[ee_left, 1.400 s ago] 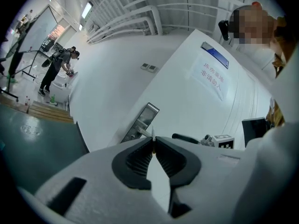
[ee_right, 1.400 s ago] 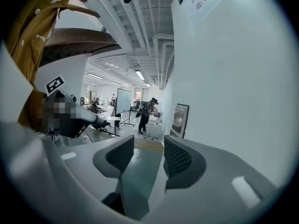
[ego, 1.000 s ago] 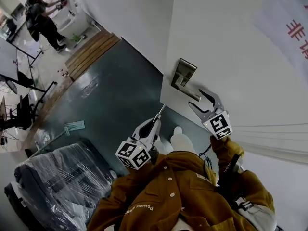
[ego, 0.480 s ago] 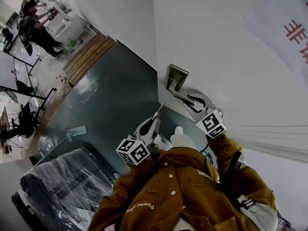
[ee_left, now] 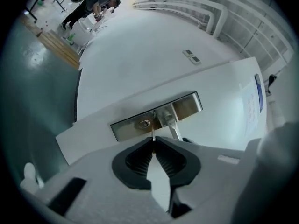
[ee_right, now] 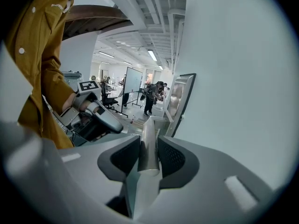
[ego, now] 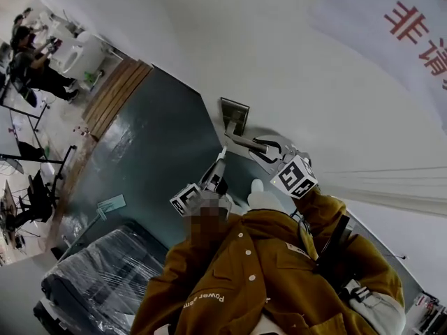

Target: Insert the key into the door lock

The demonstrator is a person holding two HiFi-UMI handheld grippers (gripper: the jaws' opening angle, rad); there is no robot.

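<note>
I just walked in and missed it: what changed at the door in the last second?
The right claw, open beside the door handle before, has closed on it. The left claw has carried the key toward the lock plate; its tip now sits near the keyhole. Unchanged: the left claw grips the key as before, and the key is not yet in.

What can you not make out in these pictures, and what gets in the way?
Key head: left gripper view, buried between the pads of the left gripper.
Gap between key tip and keyhole: that view looks along the blade; head view too small.
Red lettering: head view, cut off by the right edge.
</note>
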